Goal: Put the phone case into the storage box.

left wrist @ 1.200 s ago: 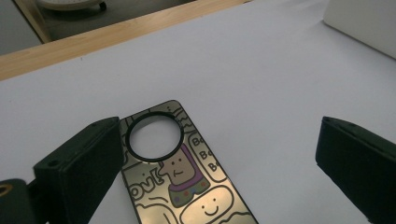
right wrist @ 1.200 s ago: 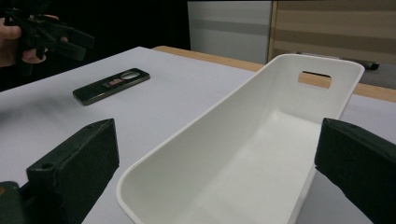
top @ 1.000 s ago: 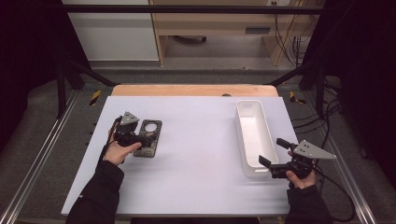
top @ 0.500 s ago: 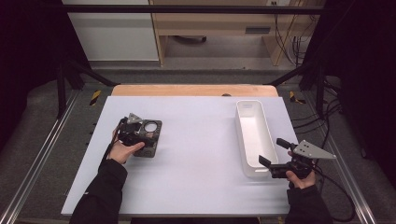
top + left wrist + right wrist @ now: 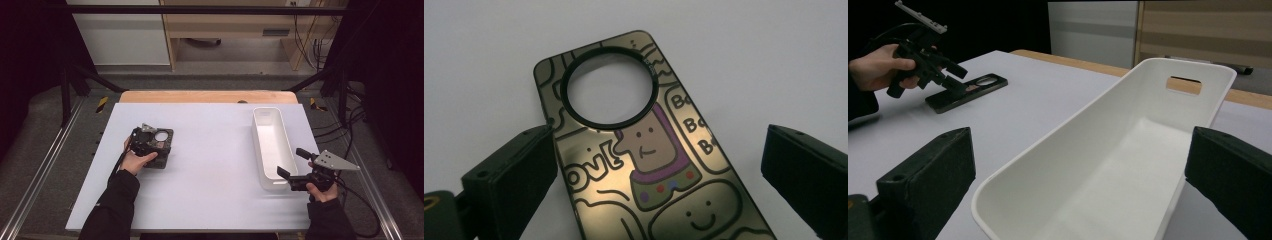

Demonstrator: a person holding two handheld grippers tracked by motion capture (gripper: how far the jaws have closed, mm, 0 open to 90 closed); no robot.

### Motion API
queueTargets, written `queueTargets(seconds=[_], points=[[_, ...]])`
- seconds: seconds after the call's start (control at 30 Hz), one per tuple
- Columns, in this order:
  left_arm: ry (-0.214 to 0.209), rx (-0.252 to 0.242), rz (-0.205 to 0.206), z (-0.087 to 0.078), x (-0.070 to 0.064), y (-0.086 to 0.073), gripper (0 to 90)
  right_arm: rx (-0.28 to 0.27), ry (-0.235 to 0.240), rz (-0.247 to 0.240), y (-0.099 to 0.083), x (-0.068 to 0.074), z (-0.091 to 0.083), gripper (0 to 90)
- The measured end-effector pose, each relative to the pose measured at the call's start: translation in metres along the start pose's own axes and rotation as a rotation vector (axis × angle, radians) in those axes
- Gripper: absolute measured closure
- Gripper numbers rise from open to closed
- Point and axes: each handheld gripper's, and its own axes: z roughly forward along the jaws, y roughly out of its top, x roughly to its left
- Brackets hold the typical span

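Since the earlier frames, the left gripper point(image 5: 148, 141) has been carried rightward over the flat, dark, glossy phone case with cartoon drawings and a round black-rimmed opening point(image 5: 158, 146), which was beside it before. The case lies flat on the pale lilac tabletop point(image 5: 210, 165) at its left side. In the left gripper view the jaws are spread wide and are seen on either side of the case point(image 5: 644, 165), the left jaw close against its edge, the right one apart from it; nothing is clamped. The right gripper point(image 5: 295, 170) has been kept at the near end of the long white plastic bin point(image 5: 272, 145), its jaws wide on either side of the bin's near end point(image 5: 1128, 165) and gripping nothing.
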Motion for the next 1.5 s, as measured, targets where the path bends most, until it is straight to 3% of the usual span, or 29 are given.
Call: queueTargets(seconds=[0.73, 1.0, 1.5], points=[[0.052, 0.067, -0.055, 0.016, -0.001, -0.003, 1.0, 0.001, -0.004, 0.003, 0.0, 0.0, 0.0, 0.4], [0.086, 0.081, -0.05, 0.018, -0.005, -0.002, 0.2, 0.0, -0.004, 0.003, 0.0, 0.0, 0.0, 0.4], [0.092, 0.126, -0.06, 0.016, -0.008, 0.003, 2.8, 0.0, -0.002, 0.004, 0.0, 0.0, 0.001, 0.4]])
